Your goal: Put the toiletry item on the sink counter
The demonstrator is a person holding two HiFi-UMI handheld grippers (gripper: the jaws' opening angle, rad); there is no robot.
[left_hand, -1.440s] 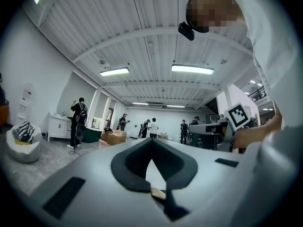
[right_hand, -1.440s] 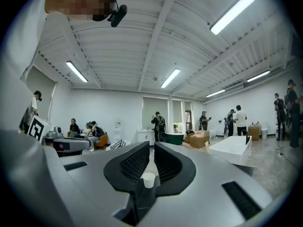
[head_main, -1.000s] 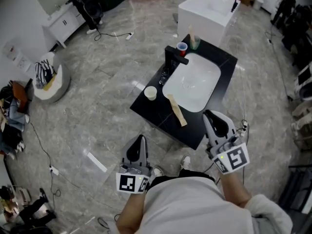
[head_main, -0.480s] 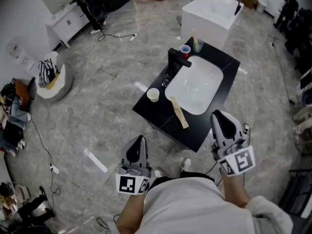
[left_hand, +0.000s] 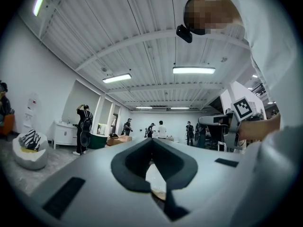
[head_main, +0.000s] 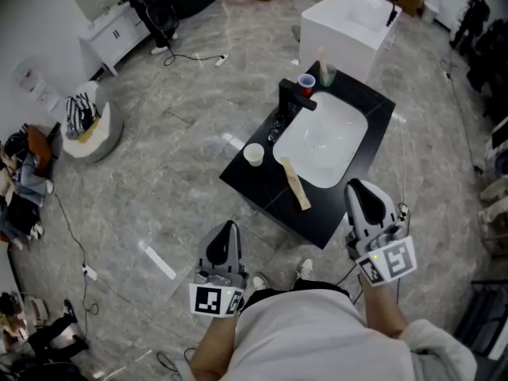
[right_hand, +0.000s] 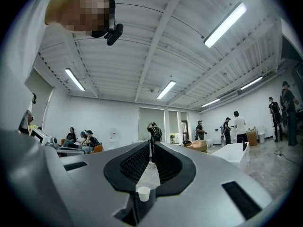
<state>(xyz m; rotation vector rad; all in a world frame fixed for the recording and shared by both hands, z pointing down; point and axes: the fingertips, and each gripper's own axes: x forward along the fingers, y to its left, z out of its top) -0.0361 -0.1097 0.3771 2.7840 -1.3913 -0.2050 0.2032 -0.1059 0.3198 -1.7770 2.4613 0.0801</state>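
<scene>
- The left gripper [left_hand: 152,142] has its two dark fingers closed tip to tip, with nothing gripped. Only a pale sliver of floor shows through the gap below the tips.
- The right gripper [right_hand: 152,144] is also closed and empty. A small white cup [right_hand: 143,193] shows far off through the slot under its tips.
- The toiletry item [head_main: 294,182] is a slim, flat, tan strip. It lies on the black sink counter [head_main: 262,189] and runs from 11 o'clock to 5 o'clock in the head view.
- It sits at 7 o'clock of the white basin [head_main: 325,133], with its upper end right at the rim. The frames do not show whether it overlaps the rim.
- From the right gripper the item is at about 9 o'clock, and from the left gripper at about 2 o'clock. It is well apart from both.
- The white cup stands at 10 o'clock of the item, near the counter's edge.
- The item is too small to tell its kind or any print on it.
- The person's hands are hidden under the gripper bodies and marker cubes.
- The person's torso cuts off the bottom of the head view.
- In both gripper views, the grey gripper body blocks the counter.
</scene>
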